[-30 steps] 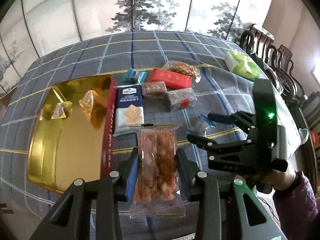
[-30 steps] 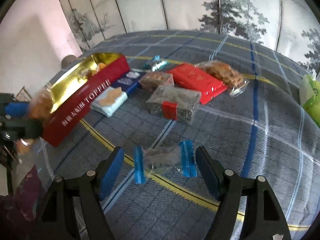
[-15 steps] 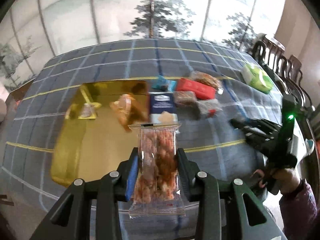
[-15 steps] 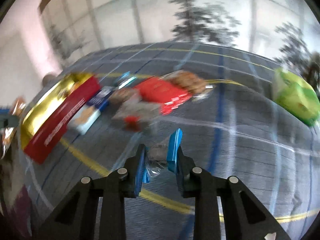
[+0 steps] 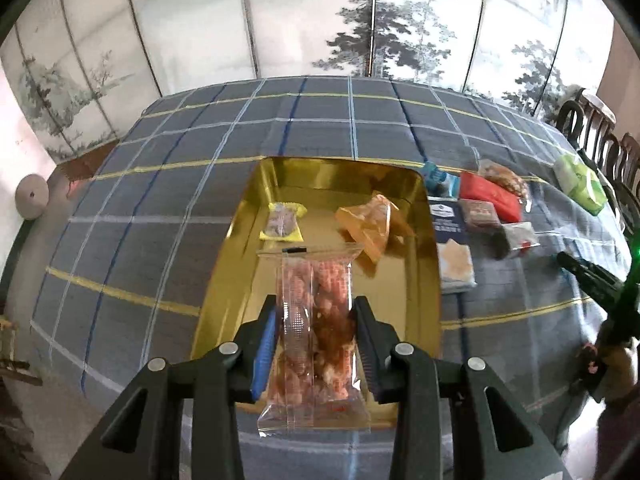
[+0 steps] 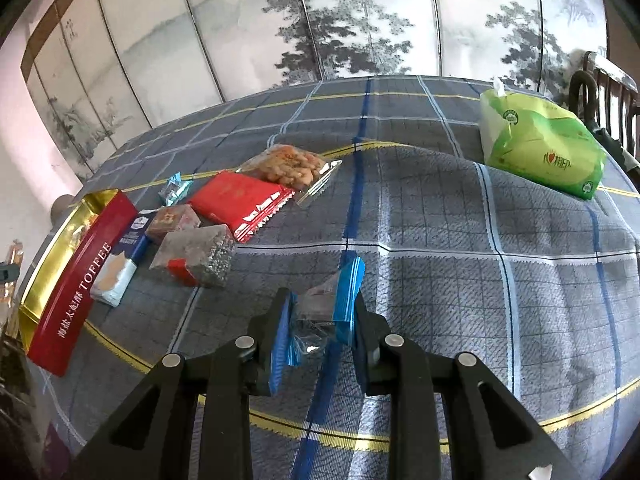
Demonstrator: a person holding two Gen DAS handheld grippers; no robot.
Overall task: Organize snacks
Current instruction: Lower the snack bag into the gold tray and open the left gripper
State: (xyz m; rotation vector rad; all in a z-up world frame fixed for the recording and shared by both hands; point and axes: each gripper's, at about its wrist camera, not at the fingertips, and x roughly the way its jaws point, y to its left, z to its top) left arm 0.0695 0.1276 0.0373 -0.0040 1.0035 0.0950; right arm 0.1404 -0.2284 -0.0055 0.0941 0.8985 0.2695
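My left gripper [image 5: 316, 330] is shut on a clear packet of orange-pink snacks [image 5: 314, 320], held over the near end of the gold tin [image 5: 228, 280]. Inside the tin lie a yellow-edged packet [image 5: 282, 222] and an orange packet [image 5: 370, 224]. My right gripper [image 6: 322, 322] is shut on a small clear candy with blue ends [image 6: 344, 298], above the checked tablecloth. From the right wrist view the tin [image 6: 76, 280] shows its red side marked TOFFEE at the far left. The right gripper also appears at the right edge of the left wrist view [image 5: 592, 280].
Right of the tin lie a blue-and-white cracker pack [image 6: 120, 268], a grey-and-red block [image 6: 196, 256], a small brown packet [image 6: 172, 218], a red pack [image 6: 236, 200], a clear bag of fried snacks [image 6: 288, 166] and a teal candy [image 6: 174, 190]. A green tissue pack [image 6: 540, 144] sits far right. Chairs [image 5: 600, 136] line the right side.
The left gripper carried its packet leftward until it hangs over the tin. The right gripper closed on the blue-ended candy and lifted it off the cloth, rolling a little.
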